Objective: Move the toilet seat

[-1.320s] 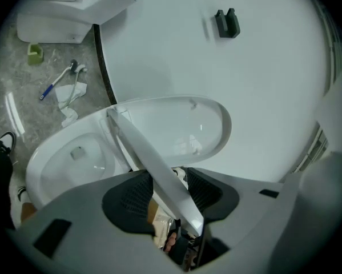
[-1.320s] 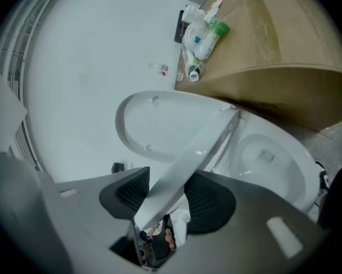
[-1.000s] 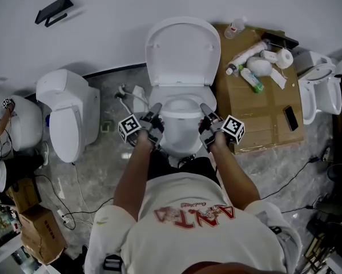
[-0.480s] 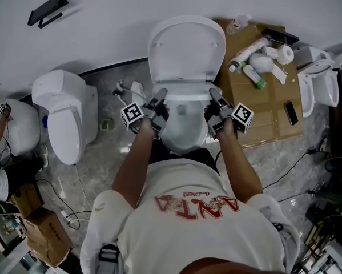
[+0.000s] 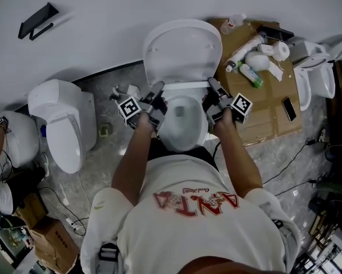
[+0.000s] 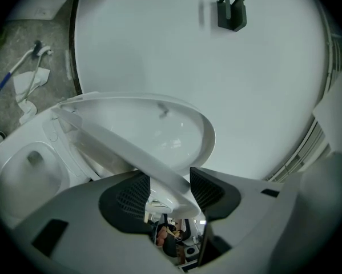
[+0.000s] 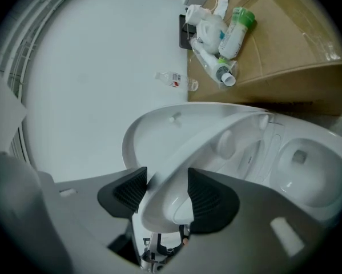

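The white toilet [image 5: 182, 131] stands in front of me with its lid [image 5: 182, 47] leaning back on the wall. Its seat ring [image 6: 116, 144] is lifted off the bowl [image 6: 28, 170] and tilts between bowl and lid. My left gripper [image 5: 157, 91] holds the seat's left rim, which fills the gap between the pads in the left gripper view, gripper [image 6: 169, 187]. My right gripper [image 5: 211, 87] holds the right rim the same way, seat [image 7: 216, 136] between the pads of gripper [image 7: 167, 190]. Both pairs of jaws are opening while the pads touch the rim.
A cardboard box [image 5: 268, 104] right of the toilet carries bottles, a paper roll and a phone [image 5: 289, 108]. Another toilet [image 5: 62, 124] stands at the left and one more [image 5: 316, 73] at the far right. A black holder [image 5: 36, 20] hangs on the wall. Cables lie on the floor.
Both grippers have moved from the bowl's front sides back toward the lid, and the seat has risen with them.
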Demonstrator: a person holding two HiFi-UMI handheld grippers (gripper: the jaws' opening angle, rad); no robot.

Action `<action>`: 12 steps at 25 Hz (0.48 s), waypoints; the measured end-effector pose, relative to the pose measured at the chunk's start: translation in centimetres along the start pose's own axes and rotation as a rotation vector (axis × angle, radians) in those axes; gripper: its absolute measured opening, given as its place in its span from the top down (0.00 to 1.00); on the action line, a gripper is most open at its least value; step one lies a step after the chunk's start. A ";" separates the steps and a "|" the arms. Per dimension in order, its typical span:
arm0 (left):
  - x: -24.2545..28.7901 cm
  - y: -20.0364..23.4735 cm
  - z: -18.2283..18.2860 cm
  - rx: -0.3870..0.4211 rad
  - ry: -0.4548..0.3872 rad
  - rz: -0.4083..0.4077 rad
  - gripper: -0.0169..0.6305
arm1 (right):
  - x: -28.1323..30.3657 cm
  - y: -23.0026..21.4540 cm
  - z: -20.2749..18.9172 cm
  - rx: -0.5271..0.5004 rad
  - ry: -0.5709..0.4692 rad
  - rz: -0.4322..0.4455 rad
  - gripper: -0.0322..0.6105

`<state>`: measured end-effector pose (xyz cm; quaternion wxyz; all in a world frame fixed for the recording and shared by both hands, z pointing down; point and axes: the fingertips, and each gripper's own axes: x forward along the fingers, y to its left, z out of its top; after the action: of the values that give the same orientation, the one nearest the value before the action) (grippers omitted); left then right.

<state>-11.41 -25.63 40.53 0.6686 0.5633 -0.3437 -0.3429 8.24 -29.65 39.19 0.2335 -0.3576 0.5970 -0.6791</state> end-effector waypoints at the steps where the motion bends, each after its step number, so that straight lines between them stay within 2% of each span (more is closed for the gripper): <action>1: 0.2 -0.1 0.3 -0.003 -0.001 -0.004 0.65 | 0.3 0.2 0.2 0.001 -0.005 0.001 0.61; 12: 2.9 -0.9 2.9 -0.019 -0.007 -0.027 0.65 | 3.8 1.3 2.3 0.039 -0.047 0.020 0.61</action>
<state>-12.38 -29.73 40.19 0.6680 0.5601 -0.3353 -0.3572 7.45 -34.18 38.80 0.2611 -0.3631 0.5815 -0.6796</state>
